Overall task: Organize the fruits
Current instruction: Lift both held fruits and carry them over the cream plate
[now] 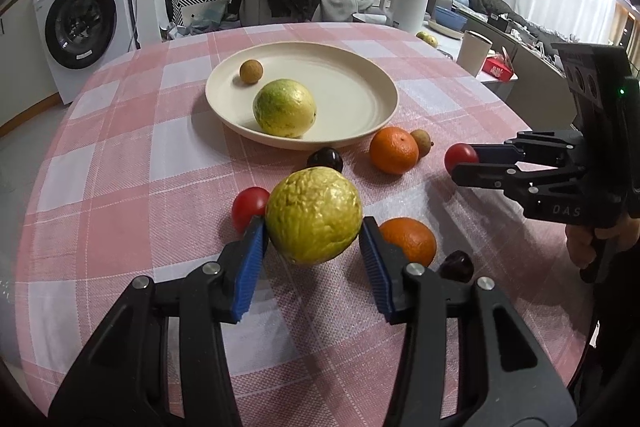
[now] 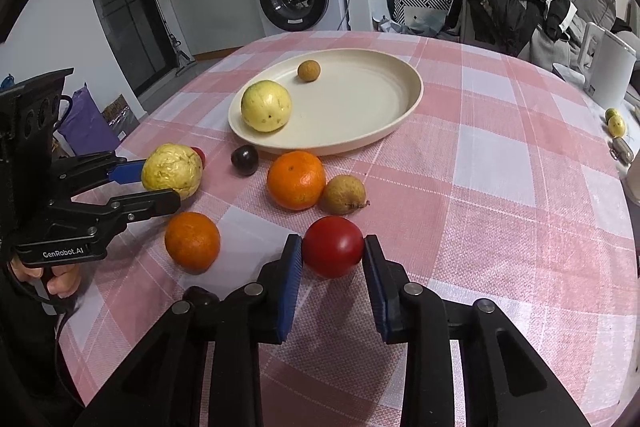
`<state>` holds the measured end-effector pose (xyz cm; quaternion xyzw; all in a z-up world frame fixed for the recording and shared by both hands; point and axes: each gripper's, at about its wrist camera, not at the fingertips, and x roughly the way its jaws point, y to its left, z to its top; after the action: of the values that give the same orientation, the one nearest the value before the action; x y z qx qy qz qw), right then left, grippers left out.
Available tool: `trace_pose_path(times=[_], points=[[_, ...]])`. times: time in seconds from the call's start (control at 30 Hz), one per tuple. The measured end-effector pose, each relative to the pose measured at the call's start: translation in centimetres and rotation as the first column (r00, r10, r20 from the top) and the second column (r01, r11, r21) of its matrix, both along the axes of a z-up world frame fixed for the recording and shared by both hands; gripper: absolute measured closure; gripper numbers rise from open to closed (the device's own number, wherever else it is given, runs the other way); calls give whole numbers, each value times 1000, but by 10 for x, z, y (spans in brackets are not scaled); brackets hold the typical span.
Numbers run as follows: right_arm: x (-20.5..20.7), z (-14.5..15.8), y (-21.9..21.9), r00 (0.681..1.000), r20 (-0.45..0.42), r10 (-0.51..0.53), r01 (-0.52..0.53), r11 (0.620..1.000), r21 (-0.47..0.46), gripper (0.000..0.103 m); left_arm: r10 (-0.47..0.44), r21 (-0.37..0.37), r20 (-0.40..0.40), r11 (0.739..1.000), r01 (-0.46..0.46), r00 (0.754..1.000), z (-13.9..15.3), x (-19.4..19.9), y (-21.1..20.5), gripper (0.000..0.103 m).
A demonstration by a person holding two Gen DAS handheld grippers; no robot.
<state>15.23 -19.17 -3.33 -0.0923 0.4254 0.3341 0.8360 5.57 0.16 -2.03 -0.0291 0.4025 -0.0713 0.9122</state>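
My left gripper (image 1: 313,243) is shut on a wrinkled yellow-green fruit (image 1: 314,215), held just above the cloth; it also shows in the right wrist view (image 2: 172,171). My right gripper (image 2: 333,253) is shut on a red tomato (image 2: 333,246), which also shows in the left wrist view (image 1: 460,155). A cream plate (image 1: 360,99) holds a smoother yellow-green fruit (image 1: 285,107) and a small brown longan (image 1: 251,71). On the cloth lie two oranges (image 2: 296,179) (image 2: 192,241), a longan (image 2: 344,195), a dark plum (image 2: 245,159) and another red tomato (image 1: 250,205).
The round table has a pink and white checked cloth (image 1: 120,163). Another dark fruit (image 1: 456,265) lies near the front edge. A white kettle (image 1: 412,5), a cup (image 1: 474,53) and a red box (image 1: 498,69) stand to the right. A washing machine (image 1: 80,19) stands behind.
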Motion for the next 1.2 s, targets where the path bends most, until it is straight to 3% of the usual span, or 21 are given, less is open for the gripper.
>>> trace_pose_path(times=[0.67,1.2], points=[[-1,26,-7,996,78,-52,40,988,147,72,65,-18,81,998,-63,995,19,-2,15,59],[15,46,-1,991,103,-90,68,979,193,72,99,-14,118,995,-98,988,31,34,22,59]])
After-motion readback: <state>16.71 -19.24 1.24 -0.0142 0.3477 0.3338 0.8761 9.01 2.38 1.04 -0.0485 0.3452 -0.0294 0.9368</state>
